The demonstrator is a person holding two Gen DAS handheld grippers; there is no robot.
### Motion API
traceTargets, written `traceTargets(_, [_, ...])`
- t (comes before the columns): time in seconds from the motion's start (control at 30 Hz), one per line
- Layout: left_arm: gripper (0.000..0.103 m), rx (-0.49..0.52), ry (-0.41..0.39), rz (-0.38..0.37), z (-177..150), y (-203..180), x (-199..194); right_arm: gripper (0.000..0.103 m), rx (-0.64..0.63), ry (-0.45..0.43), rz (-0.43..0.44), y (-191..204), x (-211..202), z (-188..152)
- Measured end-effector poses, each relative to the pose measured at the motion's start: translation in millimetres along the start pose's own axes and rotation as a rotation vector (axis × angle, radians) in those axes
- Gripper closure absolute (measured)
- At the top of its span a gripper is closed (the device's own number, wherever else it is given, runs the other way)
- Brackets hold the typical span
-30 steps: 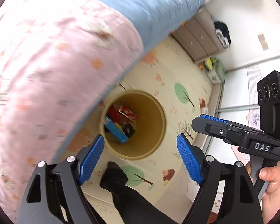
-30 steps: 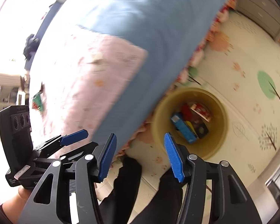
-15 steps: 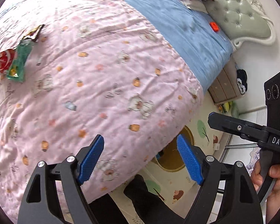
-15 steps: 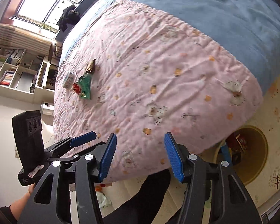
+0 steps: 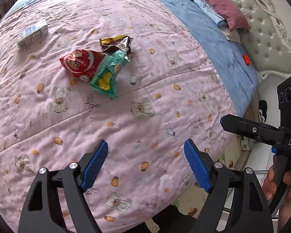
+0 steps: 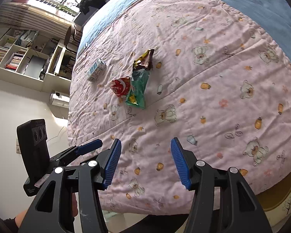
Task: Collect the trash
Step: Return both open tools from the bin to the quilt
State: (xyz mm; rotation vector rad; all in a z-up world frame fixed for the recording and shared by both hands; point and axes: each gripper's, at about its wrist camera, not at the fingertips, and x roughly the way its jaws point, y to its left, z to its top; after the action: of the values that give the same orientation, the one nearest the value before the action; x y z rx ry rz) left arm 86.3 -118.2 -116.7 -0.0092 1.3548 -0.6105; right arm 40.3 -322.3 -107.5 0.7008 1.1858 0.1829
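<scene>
Trash lies on a pink bear-print quilt [image 5: 145,116]: a red snack bag [image 5: 80,64] [image 6: 119,87], a green wrapper [image 5: 108,73] [image 6: 137,91] overlapping it, a dark foil wrapper [image 5: 115,43] [image 6: 144,60] and a small white carton [image 5: 32,34] [image 6: 96,69]. My left gripper [image 5: 146,157] hangs open above the quilt's near part, well short of the trash, nothing between its blue pads. My right gripper [image 6: 145,157] is likewise open and empty over the quilt's near edge. The tan bin [image 6: 277,192] peeks out under the bed edge at the lower right.
A blue blanket [image 5: 213,35] covers the far half of the bed, with pillows [image 5: 221,5] against a tufted headboard [image 5: 265,31]. Shelves with books [image 6: 15,56] stand beyond the bed's left side. A small orange object [image 5: 246,59] rests on the blue blanket.
Both grippers swung up from over the bin on the floor to above the bed; the trash on the quilt came into view and drew nearer. Jaw widths look unchanged.
</scene>
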Motion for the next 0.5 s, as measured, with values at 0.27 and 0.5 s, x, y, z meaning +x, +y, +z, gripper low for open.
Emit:
traceTargets(0.27, [0.022, -0.056, 0.0, -0.002, 17, 43, 3, 0.05, -0.047, 0.05, -0.005, 33, 39, 24])
traceTargets(0.5, [0.021, -0.129, 0.005, 0.014, 32, 68, 15, 0.049, -0.072, 0.106, 0.002, 37, 73, 54])
